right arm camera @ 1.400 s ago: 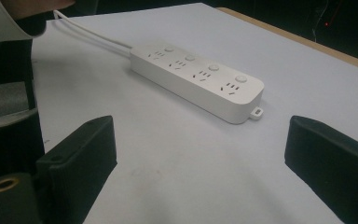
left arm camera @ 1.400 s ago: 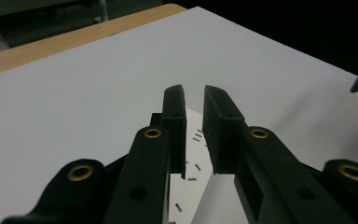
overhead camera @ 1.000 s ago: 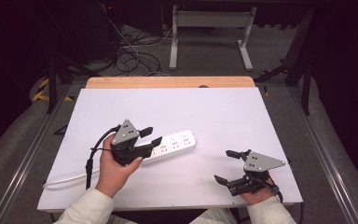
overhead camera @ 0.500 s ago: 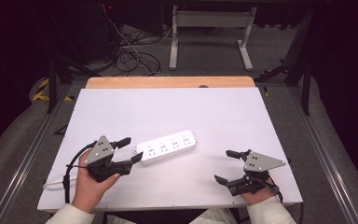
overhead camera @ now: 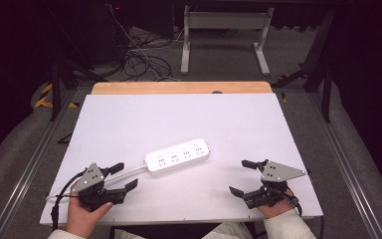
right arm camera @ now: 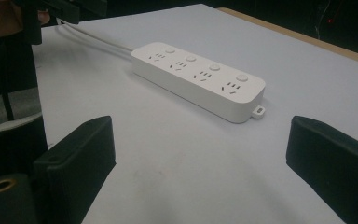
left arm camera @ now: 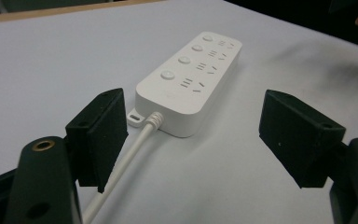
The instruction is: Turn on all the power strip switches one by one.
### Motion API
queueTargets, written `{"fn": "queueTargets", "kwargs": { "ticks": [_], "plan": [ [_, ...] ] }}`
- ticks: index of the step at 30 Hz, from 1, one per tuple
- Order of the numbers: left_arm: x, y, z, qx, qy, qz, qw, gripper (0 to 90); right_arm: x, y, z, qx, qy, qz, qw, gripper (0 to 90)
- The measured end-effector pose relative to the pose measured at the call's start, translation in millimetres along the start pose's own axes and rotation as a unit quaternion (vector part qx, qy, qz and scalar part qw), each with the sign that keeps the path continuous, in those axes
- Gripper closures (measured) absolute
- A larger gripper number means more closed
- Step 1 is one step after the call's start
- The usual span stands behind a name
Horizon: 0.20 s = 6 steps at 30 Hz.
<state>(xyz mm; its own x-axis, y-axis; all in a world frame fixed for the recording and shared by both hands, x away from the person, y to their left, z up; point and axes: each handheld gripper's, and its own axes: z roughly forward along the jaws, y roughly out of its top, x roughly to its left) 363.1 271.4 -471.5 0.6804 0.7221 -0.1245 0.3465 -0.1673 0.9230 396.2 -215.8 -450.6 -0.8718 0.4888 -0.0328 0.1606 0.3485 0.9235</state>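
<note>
Your left gripper [overhead camera: 122, 175] sits low at the near left corner of the white table [overhead camera: 129, 119], its jaws spread wide and holding nothing, with the white cord [overhead camera: 124, 172] of the power strip [overhead camera: 177, 156] running between them. The power strip lies flat near the middle of the table, angled slightly, four socket groups and four round buttons facing up. In the left gripper view, the strip [left arm camera: 191, 79] lies just ahead of your open jaws, its cord [left arm camera: 126, 163] leaving the near end and passing close beside the left-hand pad [left arm camera: 100, 135] without clearly touching it; whether it brushes that pad, you cannot tell.

Your right gripper [overhead camera: 242, 176] rests at the near right of the table, well apart from the strip, jaws likewise wide and empty, the grey three-cornered plate [overhead camera: 280, 172] on top. In the right gripper view, the strip [right arm camera: 198, 79] lies across the table ahead, its small mounting tab [right arm camera: 258, 112] pointing toward you, and the cord [right arm camera: 93, 41] trails off toward your other hand [right arm camera: 9, 16] at the upper left. A wooden edge [overhead camera: 181, 87] borders the far side of the table.
</note>
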Motion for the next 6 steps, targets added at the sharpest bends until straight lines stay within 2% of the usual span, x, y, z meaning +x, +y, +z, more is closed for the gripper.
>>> {"fn": "queueTargets", "kwargs": {
  "ticks": [1, 2, 4, 6],
  "plan": [
    [1.0, -0.7, -0.1, -0.006, 0.001, -0.014, 0.9999, 24.0, -0.2, 0.0, 0.0, 0.001, 0.000, 0.000, 1.0000, 8.2],
    [2.1, -0.5, -0.3, -0.006, 0.001, -0.015, 0.9999, 24.0, -0.4, -0.1, 0.1, 0.002, 0.001, 0.001, 1.0000, 8.2],
    [1.3, 0.0, 1.1, -0.003, 0.005, -0.008, 0.9999, 24.0, -0.8, -0.3, 0.7, 0.003, 0.001, 0.002, 1.0000, 8.1],
    [-0.6, 0.4, 2.7, 0.001, 0.011, 0.009, 0.9999, 24.0, -1.5, -0.4, 1.1, 0.003, 0.002, 0.003, 1.0000, 8.1]
  ]
}}
